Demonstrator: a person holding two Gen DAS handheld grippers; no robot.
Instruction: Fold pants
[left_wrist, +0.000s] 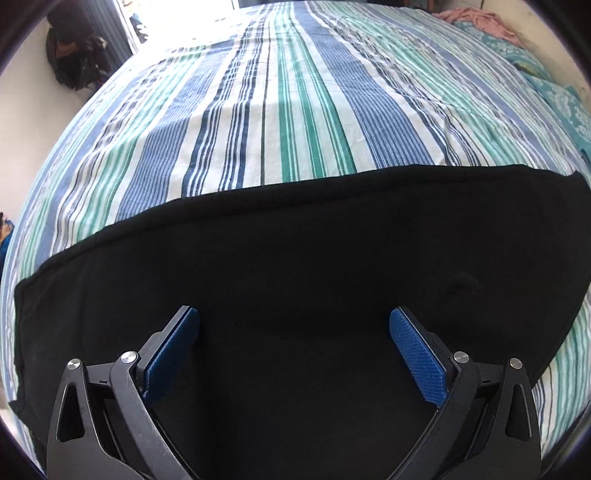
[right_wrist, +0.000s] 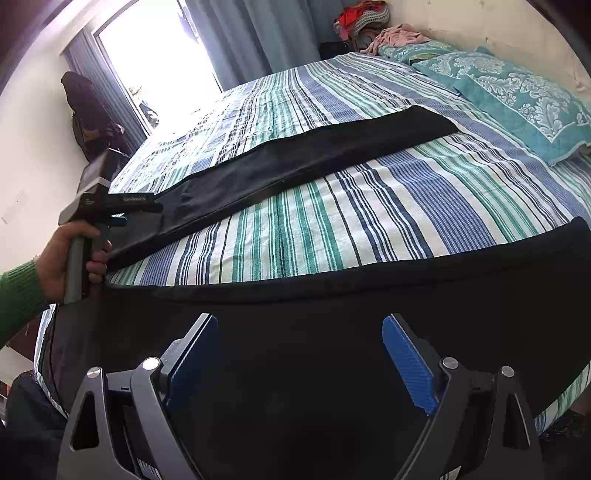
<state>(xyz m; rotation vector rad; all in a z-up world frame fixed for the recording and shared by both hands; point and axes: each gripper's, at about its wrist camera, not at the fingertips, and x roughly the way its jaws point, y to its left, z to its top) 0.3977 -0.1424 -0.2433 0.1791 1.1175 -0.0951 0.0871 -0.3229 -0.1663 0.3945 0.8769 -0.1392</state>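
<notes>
Black pants (right_wrist: 314, 155) lie spread on a striped bed, one leg running to the far right and the other leg (right_wrist: 332, 325) across the near edge. In the left wrist view the black cloth (left_wrist: 295, 258) fills the lower half. My left gripper (left_wrist: 294, 319) is open just above the cloth, holding nothing. It also shows in the right wrist view (right_wrist: 122, 219), held in a hand at the left by the waist end. My right gripper (right_wrist: 300, 326) is open over the near leg, empty.
The striped sheet (left_wrist: 280, 110) covers the bed. Teal pillows (right_wrist: 517, 92) lie at the far right by the wall, with pink clothes (right_wrist: 399, 37) behind them. A bright doorway (right_wrist: 155, 66) and dark hanging clothes (right_wrist: 88, 110) stand at the left.
</notes>
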